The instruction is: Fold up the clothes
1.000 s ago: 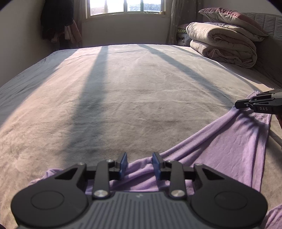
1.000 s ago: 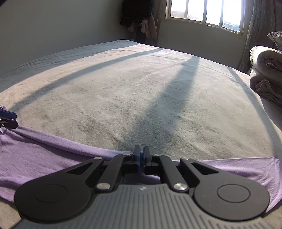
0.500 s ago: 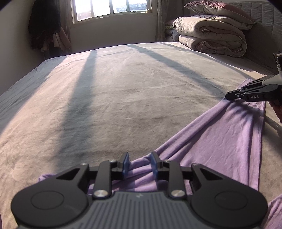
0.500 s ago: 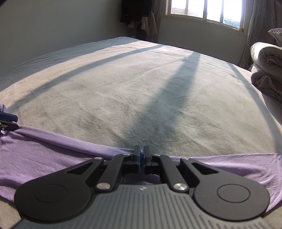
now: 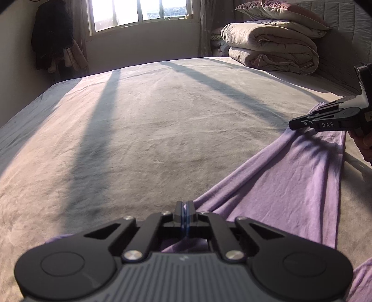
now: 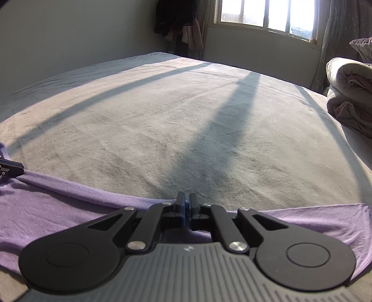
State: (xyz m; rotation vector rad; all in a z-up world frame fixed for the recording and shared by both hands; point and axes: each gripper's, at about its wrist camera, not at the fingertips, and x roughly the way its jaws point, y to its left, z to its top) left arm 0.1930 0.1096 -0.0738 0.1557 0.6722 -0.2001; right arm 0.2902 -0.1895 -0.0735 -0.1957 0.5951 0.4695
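A purple garment (image 5: 290,185) lies stretched along the near edge of a wide beige bed (image 5: 151,127). My left gripper (image 5: 185,209) is shut on the garment's edge, with cloth bunched between its pads. In the left wrist view my right gripper (image 5: 293,125) reaches in from the right, pinching the garment's far edge. In the right wrist view the right gripper (image 6: 186,204) is shut on the purple garment (image 6: 58,209), whose hem runs taut toward the left gripper's fingertips (image 6: 14,168) at the left border.
Folded quilts and a pillow (image 5: 272,48) are stacked at the bed's far right, by the headboard. A sunlit window (image 5: 141,14) is behind, and dark clothes (image 5: 52,37) hang in the corner. Window-bar shadows cross the bed.
My left gripper went from open over the purple cloth to shut on its edge. The right gripper stayed shut on the garment, which now looks pulled tighter between the two.
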